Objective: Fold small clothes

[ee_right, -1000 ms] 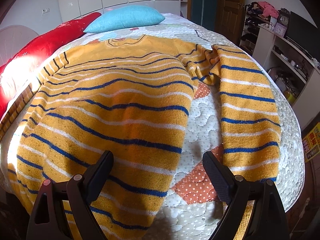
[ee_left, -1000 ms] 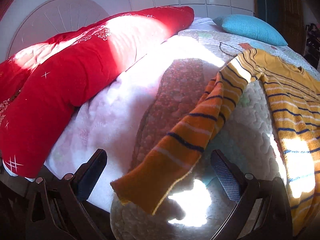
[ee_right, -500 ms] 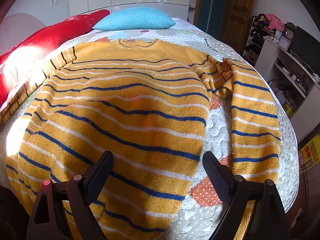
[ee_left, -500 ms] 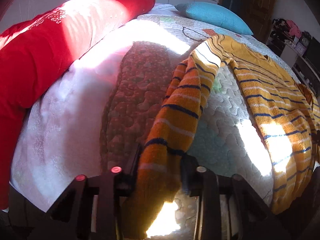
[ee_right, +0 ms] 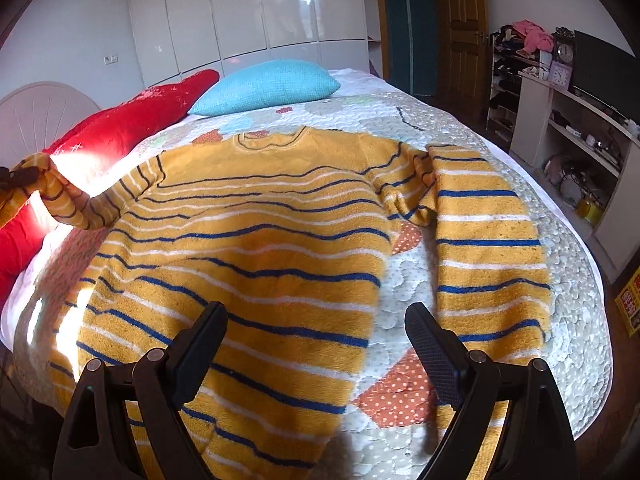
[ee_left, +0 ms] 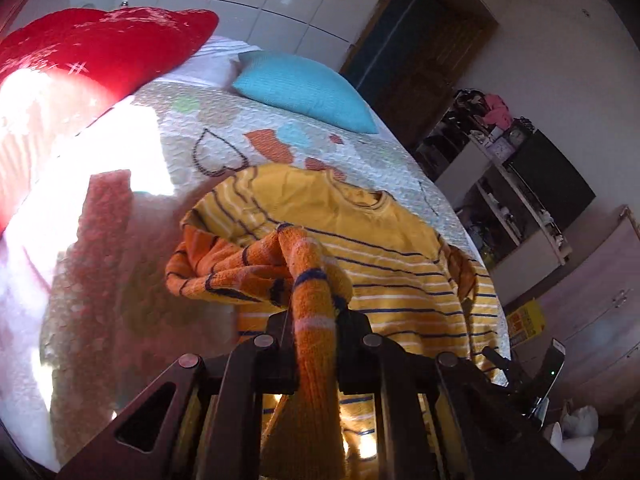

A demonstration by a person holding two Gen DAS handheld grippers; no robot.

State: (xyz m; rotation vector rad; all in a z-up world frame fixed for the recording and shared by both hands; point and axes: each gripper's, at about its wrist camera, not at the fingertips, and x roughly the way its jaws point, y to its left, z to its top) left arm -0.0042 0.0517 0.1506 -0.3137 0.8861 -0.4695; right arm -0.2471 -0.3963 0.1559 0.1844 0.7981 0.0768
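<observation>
A yellow sweater with blue and white stripes (ee_right: 260, 216) lies flat on the quilted bed (ee_right: 400, 112), neck toward the pillows. My left gripper (ee_left: 314, 316) is shut on the sweater's left sleeve (ee_left: 308, 280) near the cuff and holds it lifted above the bed; the sleeve bunches toward the shoulder. That lifted sleeve (ee_right: 68, 200) and the left gripper's tip (ee_right: 18, 178) show at the left edge of the right wrist view. My right gripper (ee_right: 316, 340) is open and empty, hovering over the sweater's hem. The right sleeve (ee_right: 488, 240) lies straight along the bed's right side.
A red bolster (ee_right: 132, 120) and a turquoise pillow (ee_right: 266, 86) lie at the head of the bed. Shelves with clutter (ee_right: 568, 120) and a door (ee_right: 460, 28) stand to the right. The bed's right edge drops to the floor.
My left gripper closed on the left sleeve, lifted it off the bed and swung it toward the sweater's body. The right gripper pulled back slightly and stayed open.
</observation>
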